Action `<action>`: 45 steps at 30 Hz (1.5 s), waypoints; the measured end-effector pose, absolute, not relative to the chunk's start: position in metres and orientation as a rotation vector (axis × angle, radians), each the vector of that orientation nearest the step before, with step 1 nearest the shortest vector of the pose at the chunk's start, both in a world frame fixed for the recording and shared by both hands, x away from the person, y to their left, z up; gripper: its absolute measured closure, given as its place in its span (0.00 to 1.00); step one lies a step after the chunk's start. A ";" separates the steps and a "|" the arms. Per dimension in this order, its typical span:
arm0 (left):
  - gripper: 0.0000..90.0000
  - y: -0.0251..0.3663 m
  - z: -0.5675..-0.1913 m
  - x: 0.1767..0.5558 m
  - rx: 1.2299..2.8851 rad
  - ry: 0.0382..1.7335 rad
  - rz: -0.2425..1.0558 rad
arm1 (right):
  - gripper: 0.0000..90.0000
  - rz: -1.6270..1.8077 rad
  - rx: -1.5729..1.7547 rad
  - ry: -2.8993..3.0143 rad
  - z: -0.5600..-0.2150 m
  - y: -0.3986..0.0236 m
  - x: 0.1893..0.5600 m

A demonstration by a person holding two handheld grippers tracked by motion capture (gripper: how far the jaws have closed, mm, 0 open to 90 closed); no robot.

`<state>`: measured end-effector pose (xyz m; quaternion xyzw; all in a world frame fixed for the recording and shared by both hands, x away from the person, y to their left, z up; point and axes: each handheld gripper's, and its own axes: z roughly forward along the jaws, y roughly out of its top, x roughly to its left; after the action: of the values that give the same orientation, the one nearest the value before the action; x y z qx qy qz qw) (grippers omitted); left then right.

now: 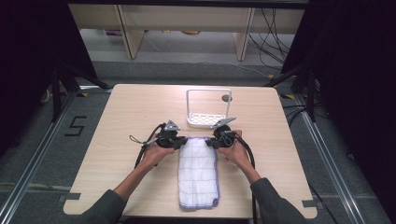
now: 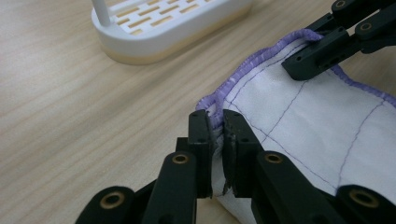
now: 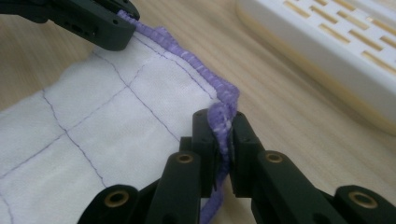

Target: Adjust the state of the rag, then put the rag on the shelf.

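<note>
Up close, the left gripper [image 2: 215,135] has its fingers pinched on the purple-hemmed corner of the white cloth [image 2: 299,126], a sliver of fabric squeezed between the pads. Likewise the right gripper [image 3: 223,135] clamps the opposite far corner, the purple hem standing up between its fingers. Each gripper view also catches the other gripper's black fingers on the far hem, and shows the stitched grid on the fabric, which the high view renders only faintly.

From above, the left gripper [image 1: 176,141] and right gripper [image 1: 213,141] sit at the two far corners of the cloth [image 1: 198,175], which lies folded as a long strip running toward the person, its near end close to the desk [image 1: 121,140] front edge. Just beyond the grippers stands a white rack [image 1: 208,120] with a slotted base and an upright frame, near the cloth's far edge but apart from it. Bare wood lies open to left and right of the strip.

Around the desk are grey floor, metal rails, dark curtains and cables, with pale furniture legs at the back.
</note>
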<state>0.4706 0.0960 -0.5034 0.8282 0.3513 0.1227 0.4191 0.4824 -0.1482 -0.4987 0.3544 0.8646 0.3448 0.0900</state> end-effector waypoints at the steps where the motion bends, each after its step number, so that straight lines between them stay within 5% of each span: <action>1: 0.91 0.097 -0.500 0.469 2.071 0.873 0.301 | 0.93 0.996 1.098 2.578 -0.495 -0.149 0.480; 30: 0.92 0.100 -0.439 0.433 1.973 0.733 0.282 | 0.93 1.217 0.990 2.470 -0.432 -0.170 0.427; 45: 0.93 0.104 -0.370 0.417 1.947 0.645 0.325 | 0.94 1.327 0.865 2.339 -0.372 -0.176 0.405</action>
<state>0.4169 0.1039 -0.3695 0.8078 0.2676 0.1348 0.5077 0.4045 -0.1760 -0.3725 0.3023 0.8177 0.4638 0.1577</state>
